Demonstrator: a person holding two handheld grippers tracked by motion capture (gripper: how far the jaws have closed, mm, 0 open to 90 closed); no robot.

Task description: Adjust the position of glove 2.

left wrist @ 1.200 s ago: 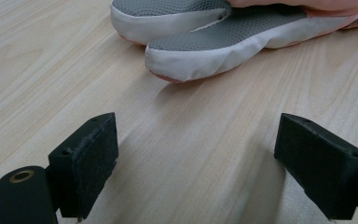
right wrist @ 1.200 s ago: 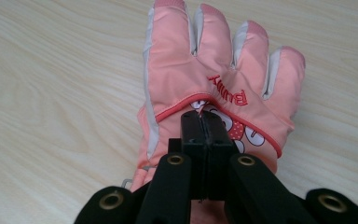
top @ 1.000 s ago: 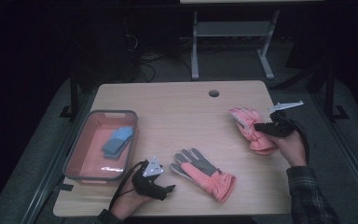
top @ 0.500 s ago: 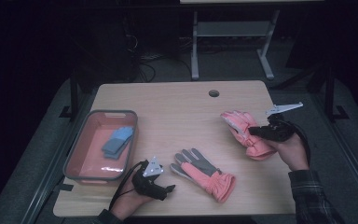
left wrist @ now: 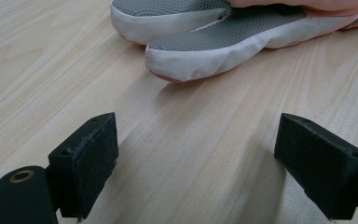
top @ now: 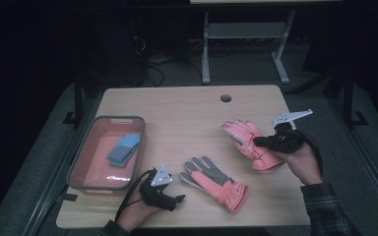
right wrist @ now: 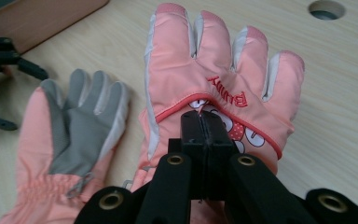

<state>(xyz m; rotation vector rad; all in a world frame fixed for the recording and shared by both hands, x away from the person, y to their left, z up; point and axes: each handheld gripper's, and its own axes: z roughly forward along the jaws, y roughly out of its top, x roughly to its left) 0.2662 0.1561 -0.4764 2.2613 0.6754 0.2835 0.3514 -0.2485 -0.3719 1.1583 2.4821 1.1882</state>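
A pink glove (top: 243, 135) printed with "BUNNY" hangs tilted over the table's right side, its fingers pointing left and up. My right gripper (top: 258, 142) is shut on the back of this glove (right wrist: 205, 60), the jaws pinching its fabric near the cuff (right wrist: 201, 119). The matching glove (top: 214, 183) lies flat near the front edge, grey palm up (right wrist: 74, 135). My left gripper (top: 177, 198) rests low at the front left, open (left wrist: 196, 163), with bare wood between its jaws. The lying glove's fingertips (left wrist: 214, 51) are just ahead of it.
A pink tray (top: 81, 152) with a grey rim stands at the left and holds blue-grey folded cloths (top: 124, 149). A round cable hole (top: 225, 98) is in the tabletop at the back. A metal stand (top: 246, 34) is on the floor beyond the table.
My right gripper has carried the pink glove leftward toward the table's middle and a little higher. The left gripper and the lying glove have stayed put.
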